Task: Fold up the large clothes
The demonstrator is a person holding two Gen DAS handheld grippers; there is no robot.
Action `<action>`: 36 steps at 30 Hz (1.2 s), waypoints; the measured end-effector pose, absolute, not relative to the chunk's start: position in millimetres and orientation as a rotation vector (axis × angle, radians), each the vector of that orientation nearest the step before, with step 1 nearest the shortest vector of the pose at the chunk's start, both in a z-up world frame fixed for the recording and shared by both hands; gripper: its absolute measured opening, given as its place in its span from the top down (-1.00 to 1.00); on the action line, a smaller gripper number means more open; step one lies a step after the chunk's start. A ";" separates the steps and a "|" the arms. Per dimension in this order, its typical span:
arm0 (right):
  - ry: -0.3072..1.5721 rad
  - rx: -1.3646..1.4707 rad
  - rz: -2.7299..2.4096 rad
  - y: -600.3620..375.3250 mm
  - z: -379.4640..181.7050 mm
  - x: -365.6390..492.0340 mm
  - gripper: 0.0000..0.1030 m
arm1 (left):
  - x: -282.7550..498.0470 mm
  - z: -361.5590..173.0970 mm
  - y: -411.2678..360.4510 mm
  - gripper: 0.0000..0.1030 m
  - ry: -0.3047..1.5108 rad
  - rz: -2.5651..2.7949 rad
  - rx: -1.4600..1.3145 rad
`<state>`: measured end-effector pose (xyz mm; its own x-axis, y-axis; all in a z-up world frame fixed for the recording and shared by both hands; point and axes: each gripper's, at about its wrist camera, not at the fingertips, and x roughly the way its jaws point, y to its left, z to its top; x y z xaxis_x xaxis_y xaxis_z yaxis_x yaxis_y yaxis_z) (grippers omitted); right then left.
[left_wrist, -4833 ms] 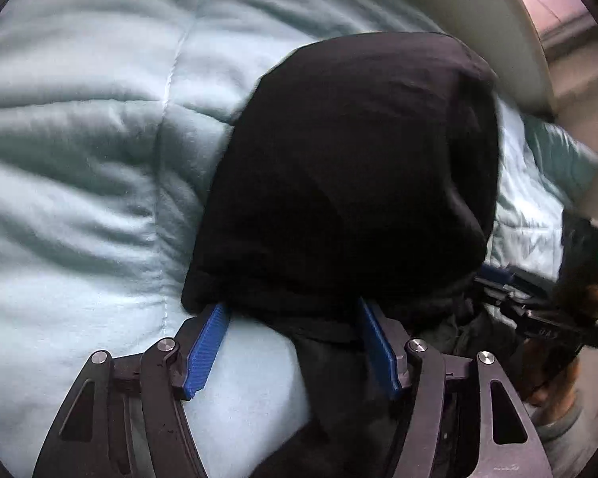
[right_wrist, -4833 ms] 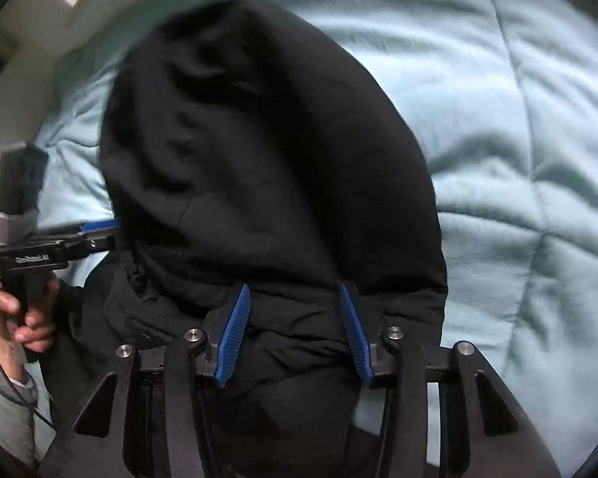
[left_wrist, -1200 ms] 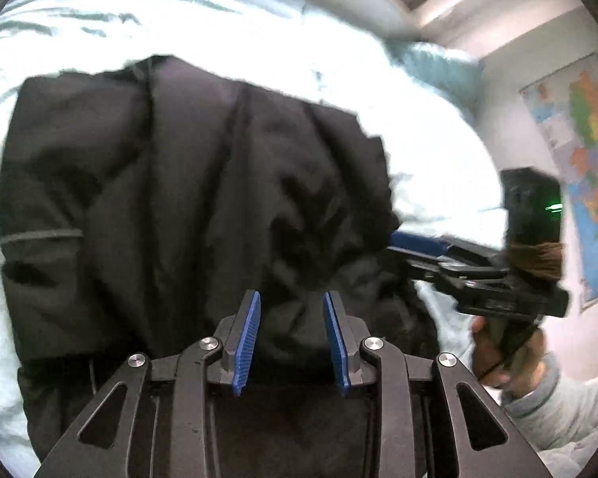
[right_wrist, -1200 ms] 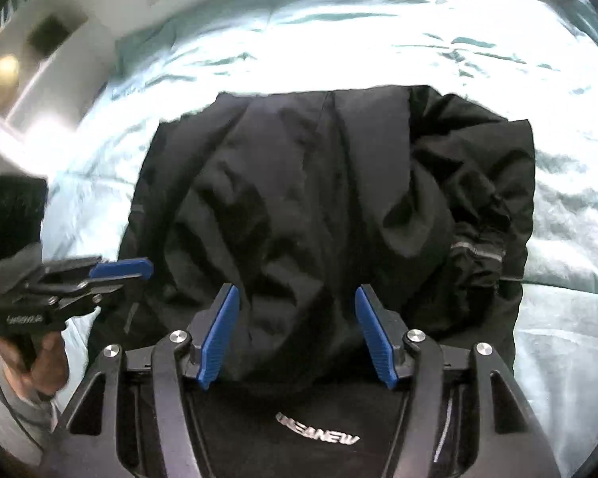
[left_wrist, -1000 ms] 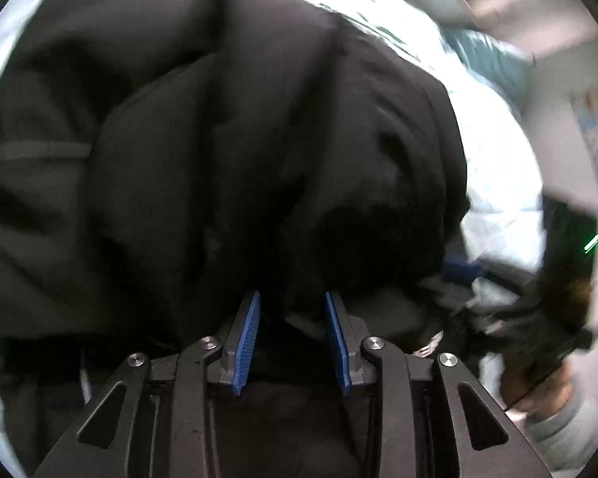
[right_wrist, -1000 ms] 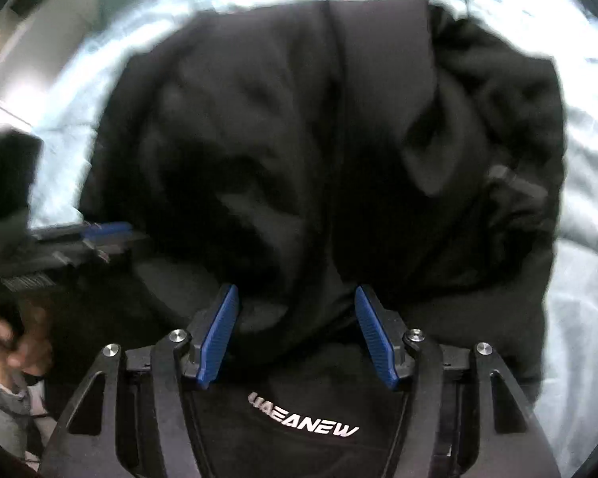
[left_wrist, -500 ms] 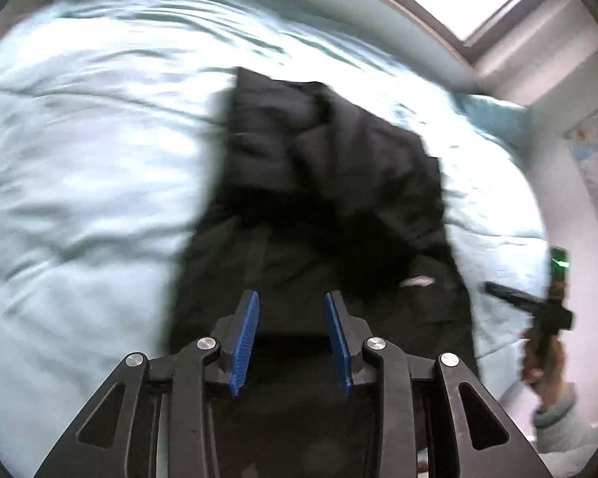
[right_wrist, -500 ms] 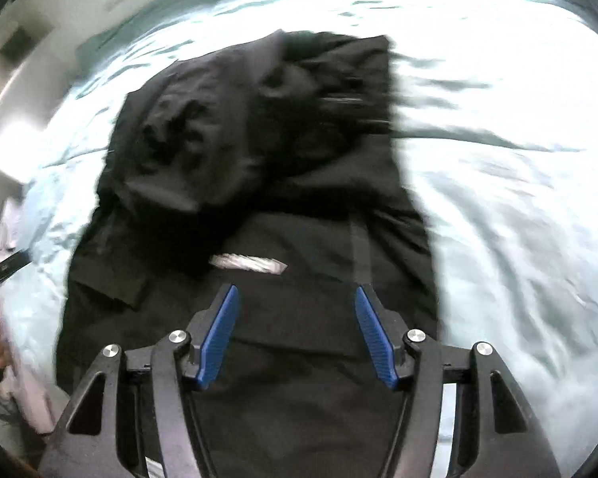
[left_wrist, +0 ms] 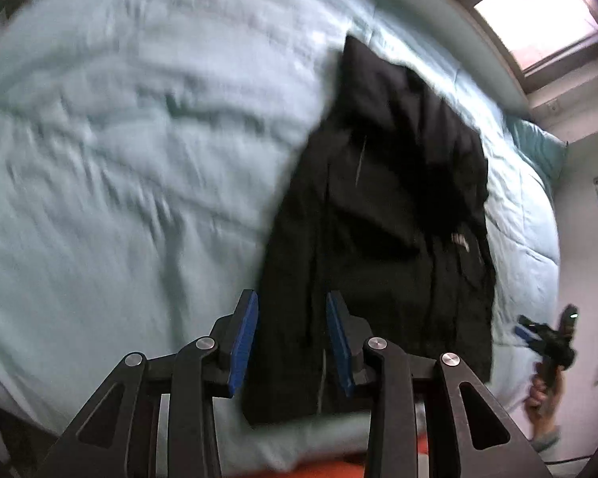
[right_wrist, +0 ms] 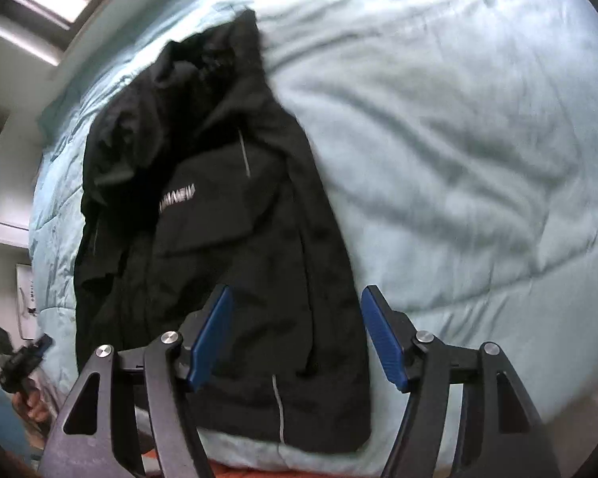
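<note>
Released now, black jacket (left_wrist: pixel 382 239) lies below right hand-held gripper (right_wrist: pixel 297 334), jaws just widening.

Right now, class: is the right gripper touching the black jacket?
Apart. The right wrist view shows the right gripper open above the black jacket, nothing between its pads.

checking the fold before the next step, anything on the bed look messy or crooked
The black jacket lies on the light blue quilt at a slant. Its top end is bunched and rumpled rather than flat, so the shape is uneven. Nothing looks damaged or spilled, though the pictures are blurred.
</note>
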<state>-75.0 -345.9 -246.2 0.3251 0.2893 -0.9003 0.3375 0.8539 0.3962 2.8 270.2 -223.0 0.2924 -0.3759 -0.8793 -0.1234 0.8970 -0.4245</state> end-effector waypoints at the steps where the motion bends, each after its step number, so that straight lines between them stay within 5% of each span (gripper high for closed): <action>1: 1.269 0.597 -0.030 -345.0 -250.8 -78.7 -0.36 | -0.7 -231.4 269.6 0.29 1.308 -0.176 -0.476; 28: 1.459 0.569 -0.024 -313.0 -332.3 -141.5 -0.36 | -32.5 -317.9 266.2 0.20 1.424 -0.194 -0.672; 31: 1.463 0.527 -0.020 -311.2 -328.5 -137.4 -0.27 | -29.4 -307.5 253.6 0.64 1.383 -0.185 -0.561; 36: 1.455 0.524 0.033 -309.5 -319.2 -133.6 0.09 | -24.7 -290.3 239.2 0.75 1.351 -0.254 -0.495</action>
<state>-133.6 -309.5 -319.2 0.1355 0.3322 -0.9334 0.2896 0.8877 0.3580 -24.7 239.2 -290.3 0.2116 -0.4513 -0.8669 -0.1064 0.8711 -0.4794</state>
